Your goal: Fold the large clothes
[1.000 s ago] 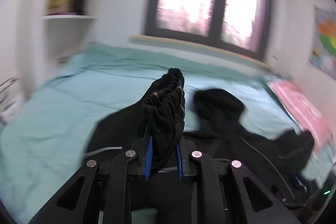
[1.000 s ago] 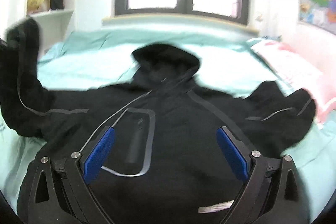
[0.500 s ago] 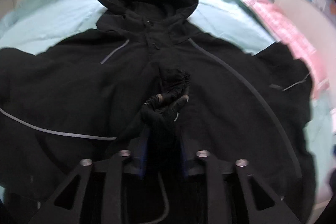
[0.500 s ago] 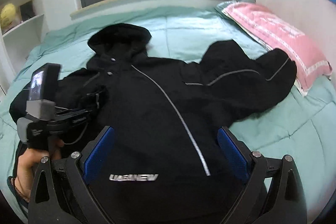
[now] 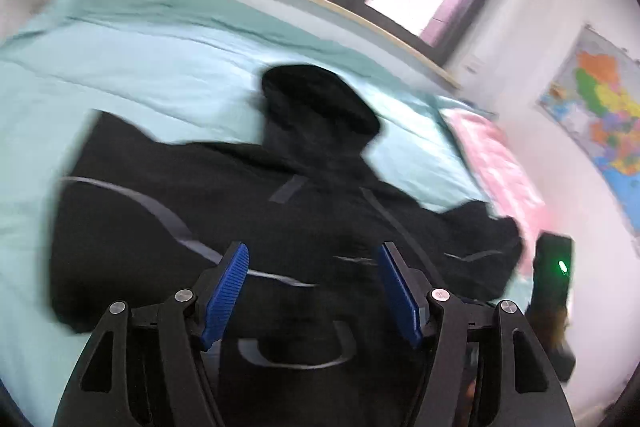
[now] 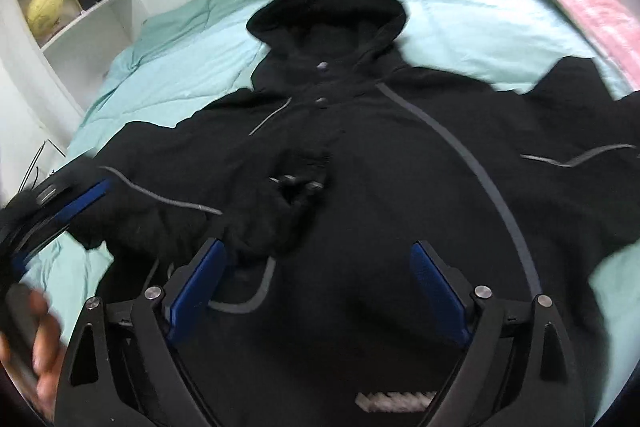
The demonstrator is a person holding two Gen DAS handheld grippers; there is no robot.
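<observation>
Left tool [image 5: 313, 291] is opening, jaws apart, nothing between them. Right tool [image 6: 318, 291] is standing wide apart, empty. Both are hovering over the black hooded jacket [image 6: 400, 167], lying spread on the mint-green bed [image 6: 180, 67], hood toward the window-side edge.

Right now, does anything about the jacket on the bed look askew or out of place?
Yes. The black hooded jacket lies face up on the teal bed cover, but one sleeve cuff sits bunched on its chest instead of lying flat. The other sleeve sprawls toward the pink pillow. Nothing looks damaged.
</observation>
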